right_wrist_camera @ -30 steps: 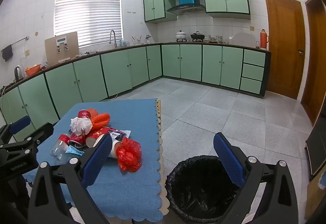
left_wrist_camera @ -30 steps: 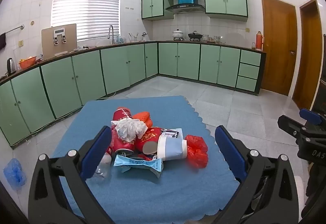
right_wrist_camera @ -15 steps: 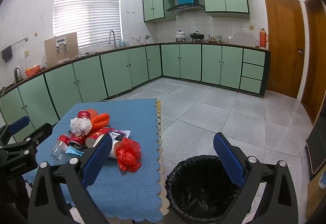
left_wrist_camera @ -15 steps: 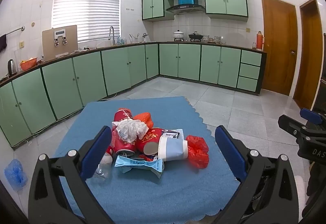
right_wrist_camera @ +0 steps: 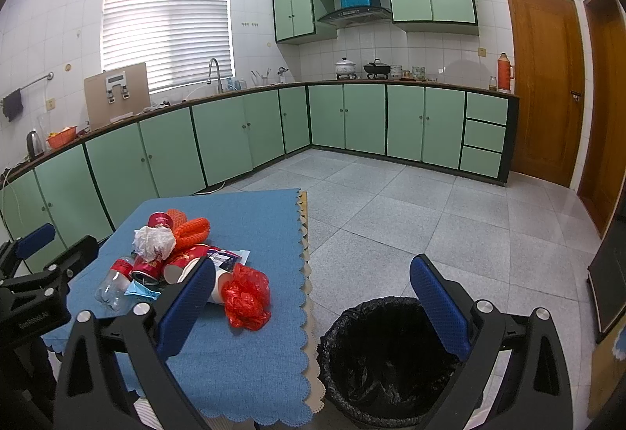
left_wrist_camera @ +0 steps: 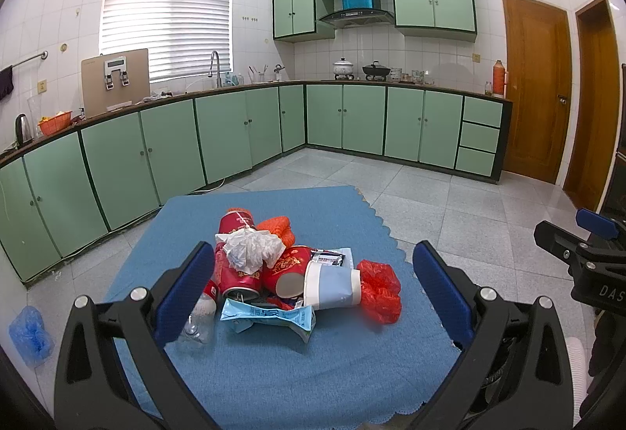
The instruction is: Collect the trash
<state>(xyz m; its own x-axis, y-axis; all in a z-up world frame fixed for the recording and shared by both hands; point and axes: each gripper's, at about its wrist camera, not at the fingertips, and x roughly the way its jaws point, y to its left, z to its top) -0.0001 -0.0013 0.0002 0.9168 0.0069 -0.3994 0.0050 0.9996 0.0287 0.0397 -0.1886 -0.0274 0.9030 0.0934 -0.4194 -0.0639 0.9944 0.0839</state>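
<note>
Your left gripper (left_wrist_camera: 309, 287) is wide open, holding nothing, and your right gripper (right_wrist_camera: 309, 306) is wide open too. You have a table with a blue cloth (left_wrist_camera: 274, 371) in front of you and a black-lined trash bin (right_wrist_camera: 375, 355) beside it on the floor. On the cloth sits a trash pile: red cans (left_wrist_camera: 238, 273), a white and blue cup (left_wrist_camera: 332, 285), a red bag (left_wrist_camera: 379, 291) (all crinkled), a blue wrapper (left_wrist_camera: 270, 316) and white crumpled paper (left_wrist_camera: 252, 248).

- Left wrist view looks from the near edge of the blue cloth (left_wrist_camera: 250, 383) across the trash pile (left_wrist_camera: 289, 273).
- Right wrist view looks from beside its right edge, over the bin (right_wrist_camera: 383, 355).
- Both share the pile and the green cabinets (left_wrist_camera: 360, 121).
</note>
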